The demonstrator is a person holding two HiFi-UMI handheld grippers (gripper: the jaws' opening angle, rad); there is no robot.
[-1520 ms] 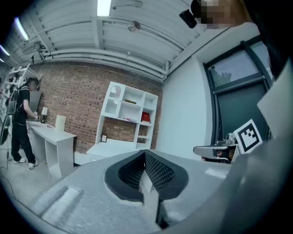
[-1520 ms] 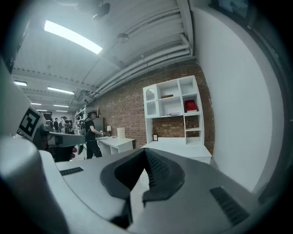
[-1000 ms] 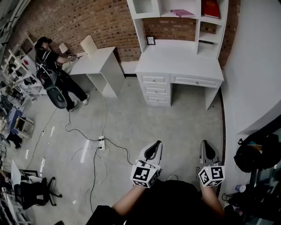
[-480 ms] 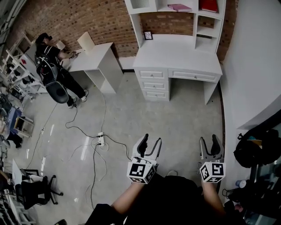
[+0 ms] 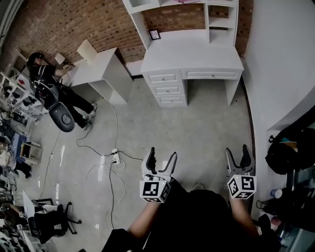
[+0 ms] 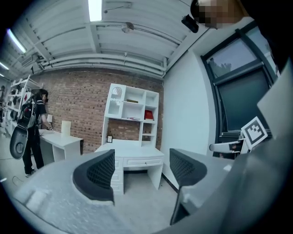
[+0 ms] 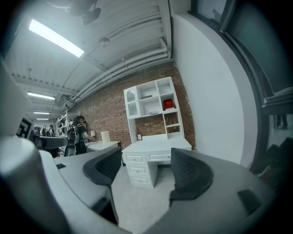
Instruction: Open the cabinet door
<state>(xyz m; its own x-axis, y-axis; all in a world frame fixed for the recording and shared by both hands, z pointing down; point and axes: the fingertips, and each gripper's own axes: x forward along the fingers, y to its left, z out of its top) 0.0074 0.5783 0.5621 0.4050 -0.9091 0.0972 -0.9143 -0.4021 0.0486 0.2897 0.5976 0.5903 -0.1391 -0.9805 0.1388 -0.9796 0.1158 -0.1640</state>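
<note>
Head view: left gripper (image 5: pixel 162 153) and right gripper (image 5: pixel 237 150) are held out low in the frame, side by side over bare floor (image 5: pixel 197 128). Both have jaws spread wide, having just been opening, with nothing between them. The white desk (image 5: pixel 192 49) stands against the brick wall (image 5: pixel 74 24) at the top, well apart from both grippers. Its hutch (image 5: pixel 140 6) is cut by the frame edge, so the door itself can't be made out here. A side table (image 5: pixel 96 69) is left of the desk, with a person (image 5: pixel 47 81) standing at it.

Left gripper view: left gripper (image 6: pixel 142 167) is released, pads apart, only floor and desk (image 6: pixel 132 148) showing through the gap. The cabinet door (image 6: pixel 116 98), arched pane, sits in the hutch's upper-left compartment. It is far ahead, above the jaws and a bit left of the gap. No contact. The right gripper's marker cube (image 6: pixel 254 130) shows at the right edge.

Right gripper view: right gripper (image 7: pixel 146 171) is also released, with the gap empty and the desk drawers (image 7: pixel 137 169) showing through it. The cabinet door (image 7: pixel 132 103) is closed, in the hutch's top-left, far ahead and above the jaws, slightly left of centre. The person (image 7: pixel 75 135) is far left.
</note>
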